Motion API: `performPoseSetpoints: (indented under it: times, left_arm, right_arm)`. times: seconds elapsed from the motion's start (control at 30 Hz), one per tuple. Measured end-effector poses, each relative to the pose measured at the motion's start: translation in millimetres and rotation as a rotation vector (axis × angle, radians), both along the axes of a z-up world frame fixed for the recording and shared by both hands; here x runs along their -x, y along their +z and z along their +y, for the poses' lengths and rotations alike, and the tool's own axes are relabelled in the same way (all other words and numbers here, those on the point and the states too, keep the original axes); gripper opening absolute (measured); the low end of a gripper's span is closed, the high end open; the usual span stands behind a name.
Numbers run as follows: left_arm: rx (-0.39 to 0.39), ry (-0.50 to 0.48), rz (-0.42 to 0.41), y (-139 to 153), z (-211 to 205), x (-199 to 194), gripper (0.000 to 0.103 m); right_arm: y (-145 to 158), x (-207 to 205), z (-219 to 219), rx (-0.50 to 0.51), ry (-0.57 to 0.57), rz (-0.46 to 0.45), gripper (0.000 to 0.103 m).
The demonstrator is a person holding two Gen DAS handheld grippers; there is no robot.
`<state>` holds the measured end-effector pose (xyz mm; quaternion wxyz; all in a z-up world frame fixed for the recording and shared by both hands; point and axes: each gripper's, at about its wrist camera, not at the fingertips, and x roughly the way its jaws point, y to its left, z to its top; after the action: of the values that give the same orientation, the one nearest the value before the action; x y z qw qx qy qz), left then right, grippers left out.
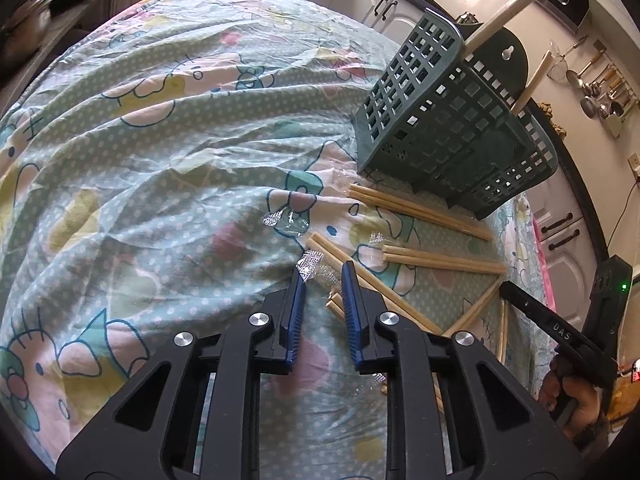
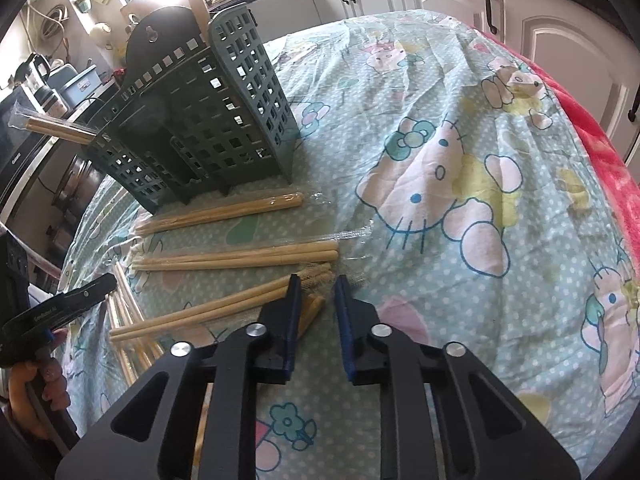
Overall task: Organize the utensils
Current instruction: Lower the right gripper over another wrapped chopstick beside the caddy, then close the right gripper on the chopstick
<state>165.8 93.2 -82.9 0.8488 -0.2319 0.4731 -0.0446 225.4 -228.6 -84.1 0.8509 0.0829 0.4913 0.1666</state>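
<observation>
A dark green slotted utensil holder [image 1: 452, 120] [image 2: 200, 120] stands on the cartoon-print tablecloth [image 1: 168, 140] [image 2: 460, 160]. Two wrapped chopstick pairs [image 1: 516, 0] stick out of its top; one shows in the right wrist view [image 2: 60, 130]. Several wrapped wooden chopstick pairs [image 1: 420, 210] [image 2: 236, 258] lie on the cloth in front of the holder. My left gripper [image 1: 323, 270] is open and empty just above the ends of some pairs. My right gripper [image 2: 317, 282] is open and empty over the thick ends of a pair [image 2: 200, 314].
White kitchen cabinets [image 2: 560, 32] run behind the table. Hanging ladles [image 1: 600, 92] are on the wall at right. A red blanket [image 2: 608, 152] lies along the table's right edge. Pans [image 1: 36, 12] sit on a counter at far left.
</observation>
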Motion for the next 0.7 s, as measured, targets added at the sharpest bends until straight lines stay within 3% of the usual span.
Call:
performPoseSetpoints:
  times: [0.17,0.37,0.7]
  left_arm:
    - [0.010,0.003,-0.009,1,5,3,0.004]
    - [0.026,0.008,-0.016,3,17,6,0.001]
    - [0.011,0.022,-0.123,37,31,14,0.001]
  right_arm:
    - [3,2,-6,-0.018,-0.007,-0.005,0.009]
    - [9,5,-7,-0.017,0.003,-0.029,0.008]
    - [50,14,1,0.021,0.060,-0.175,0.007]
